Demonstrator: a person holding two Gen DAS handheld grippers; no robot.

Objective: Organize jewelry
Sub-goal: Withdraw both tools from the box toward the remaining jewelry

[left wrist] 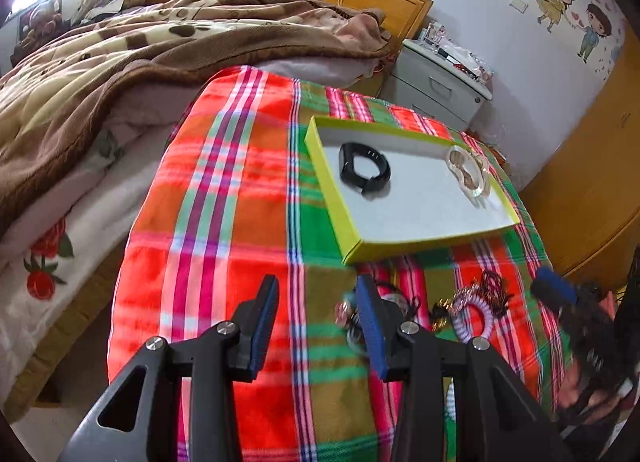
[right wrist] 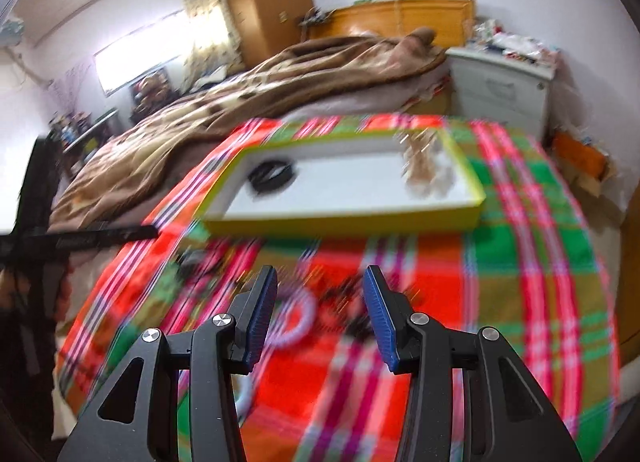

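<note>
Two items lie in the yellow-rimmed tray [left wrist: 332, 198]: one black watch [left wrist: 364, 168] left, one clear bracelet [left wrist: 468, 176] right. Both tools, left tool [left wrist: 318, 326] and right tool [right wrist: 320, 318], gape released, gripping nothing, over the near jewelry pile [left wrist: 468, 310].

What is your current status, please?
Left tongs and right tongs open, empty. Watch in yellow tray; spiral bracelet loose on cloth. Nothing blocking.

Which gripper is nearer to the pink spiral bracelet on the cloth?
Right. The right gripper is open directly over the pink spiral bracelet; the left gripper is open to its left side.
</note>
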